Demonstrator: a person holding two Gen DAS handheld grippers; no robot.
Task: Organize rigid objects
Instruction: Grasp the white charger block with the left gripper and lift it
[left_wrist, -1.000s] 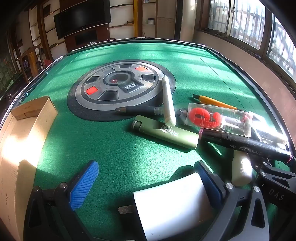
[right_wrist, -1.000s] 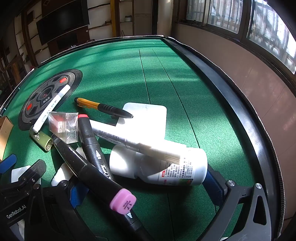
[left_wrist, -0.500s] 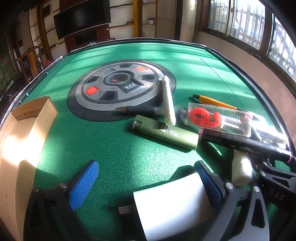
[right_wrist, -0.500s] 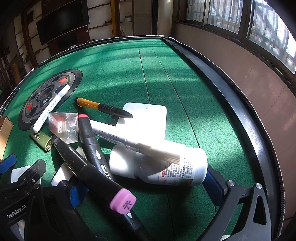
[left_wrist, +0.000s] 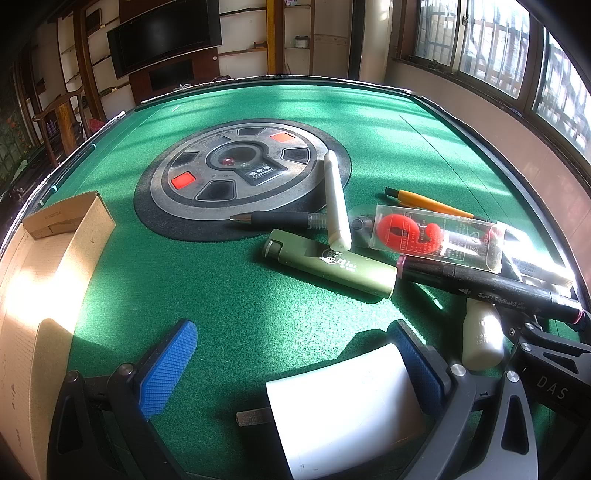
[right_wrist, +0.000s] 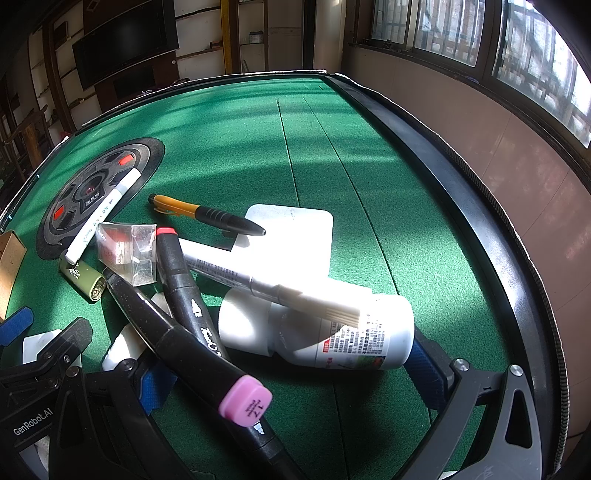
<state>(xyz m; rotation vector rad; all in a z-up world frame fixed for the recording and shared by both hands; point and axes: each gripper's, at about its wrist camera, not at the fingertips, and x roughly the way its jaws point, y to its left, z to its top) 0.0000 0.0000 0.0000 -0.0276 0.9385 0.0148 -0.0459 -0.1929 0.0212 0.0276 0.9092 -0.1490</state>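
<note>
My left gripper stands open low over the green felt, with a white plug block lying against its right pad. Ahead of it lie a green lighter, a white marker, a black pen, an orange pen and a clear packet with a red part inside. My right gripper is open around a pile. A pink-capped black marker and a white bottle lie between its fingers. A red-capped marker and a white card sit just beyond.
An open cardboard box sits at the left edge of the table. A round grey disc is set in the middle of the felt. The raised black table rim runs along the right, with a wall and windows behind it.
</note>
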